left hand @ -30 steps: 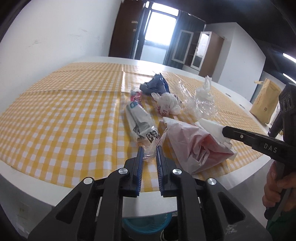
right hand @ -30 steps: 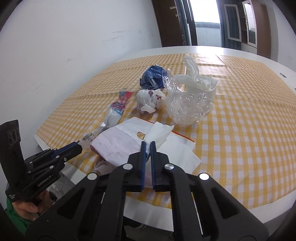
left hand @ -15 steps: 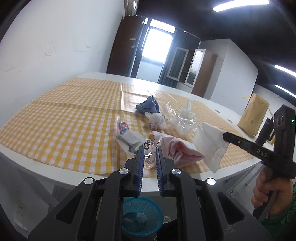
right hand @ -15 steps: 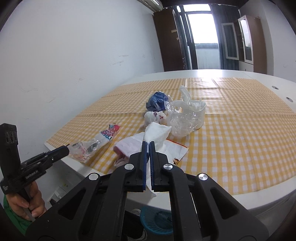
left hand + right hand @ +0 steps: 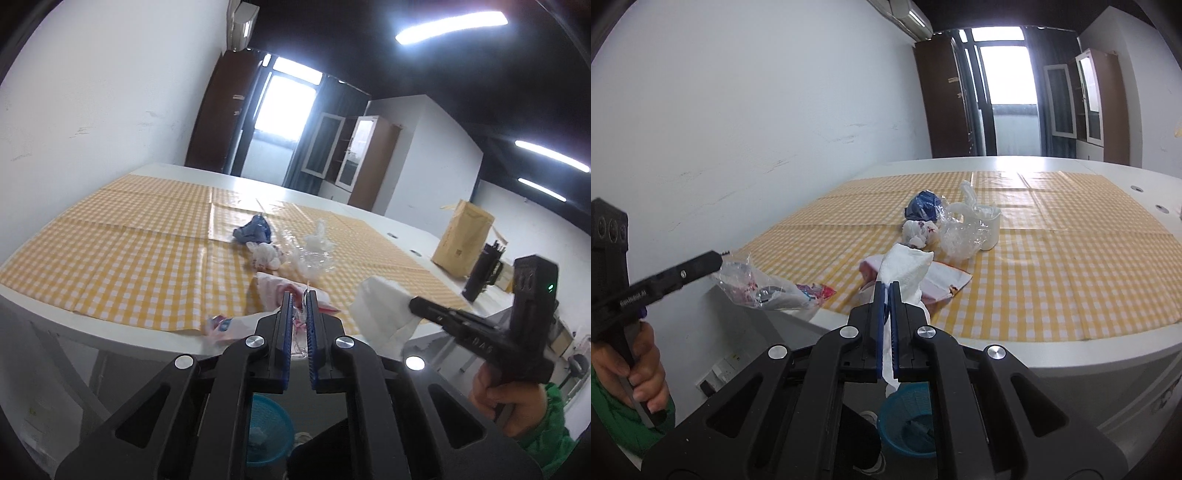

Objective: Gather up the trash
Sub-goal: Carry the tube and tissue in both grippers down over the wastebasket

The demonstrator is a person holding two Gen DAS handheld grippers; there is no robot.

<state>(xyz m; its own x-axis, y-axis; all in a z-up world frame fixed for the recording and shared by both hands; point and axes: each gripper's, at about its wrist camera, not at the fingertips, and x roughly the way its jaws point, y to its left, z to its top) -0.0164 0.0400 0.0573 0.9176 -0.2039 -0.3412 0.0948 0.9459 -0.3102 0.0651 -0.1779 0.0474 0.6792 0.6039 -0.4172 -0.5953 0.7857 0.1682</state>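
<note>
Trash's mid-air off the worktop (image 5: pixel 1071 343) edge: left tool (image 5: pixel 299 314) is pinching a clear plastic wrapper (image 5: pixel 757 288), right tool (image 5: pixel 885 295) is clamped onto a white tissue (image 5: pixel 905 266), blue bin (image 5: pixel 908 421) down below.

My left jaws pinch a crinkled clear plastic wrapper (image 5: pixel 764 291) off the near edge of the checked-cloth worktop (image 5: pixel 1052 266); my right jaws pinch a white paper napkin (image 5: pixel 905 269) right of it. Below the worktop edge, a round blue basket (image 5: pixel 908 424) sits on the floor.
</note>
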